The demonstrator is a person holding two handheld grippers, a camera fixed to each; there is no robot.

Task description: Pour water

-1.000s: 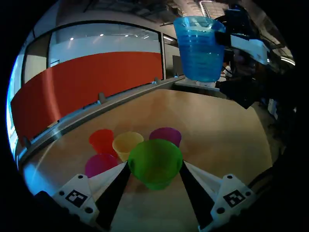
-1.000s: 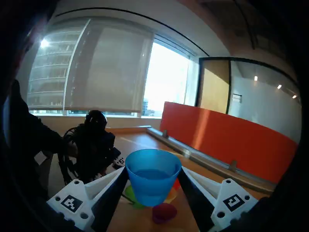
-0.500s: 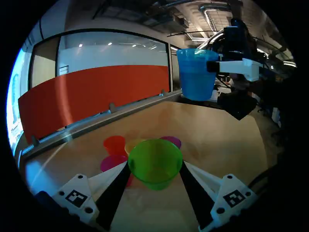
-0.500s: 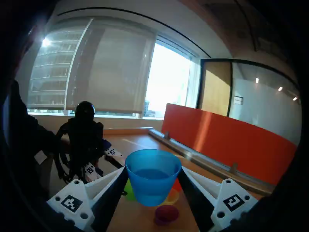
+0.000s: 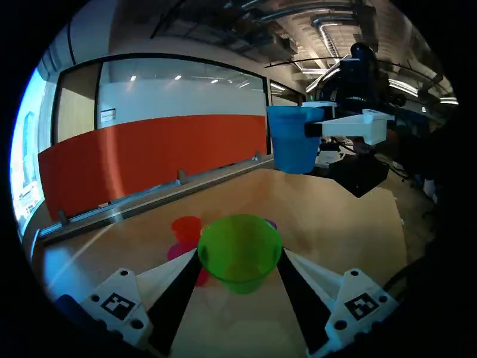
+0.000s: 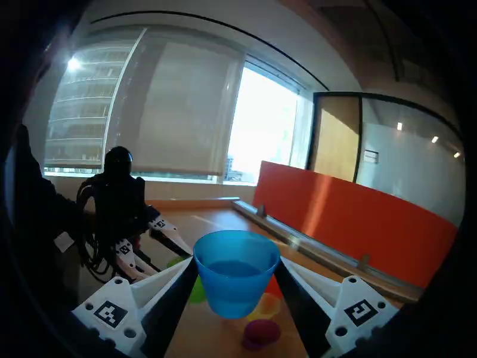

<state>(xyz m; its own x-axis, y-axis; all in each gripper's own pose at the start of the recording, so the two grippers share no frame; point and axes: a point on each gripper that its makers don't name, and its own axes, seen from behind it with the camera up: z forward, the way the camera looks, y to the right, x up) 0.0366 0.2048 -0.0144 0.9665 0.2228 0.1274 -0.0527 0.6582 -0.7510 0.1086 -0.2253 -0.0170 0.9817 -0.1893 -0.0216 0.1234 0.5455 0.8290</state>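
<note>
In the left gripper view my left gripper is shut on an empty green cup, upright and lifted above the wooden table. Further off, the right gripper holds a blue cup up in the air. In the right gripper view my right gripper is shut on that blue cup, upright with water inside. To its left the left gripper holds the green cup, partly hidden behind my finger.
Small cups stand on the table below: red and pink, a purple sliver; yellow and purple under the blue cup. An orange partition runs along the table's far edge. A person's dark sleeve is at left.
The left gripper has risen with the green cup, so the table cups sink behind it. The blue cup now looks smaller and lower in the left gripper view. Both cups stay upright.
</note>
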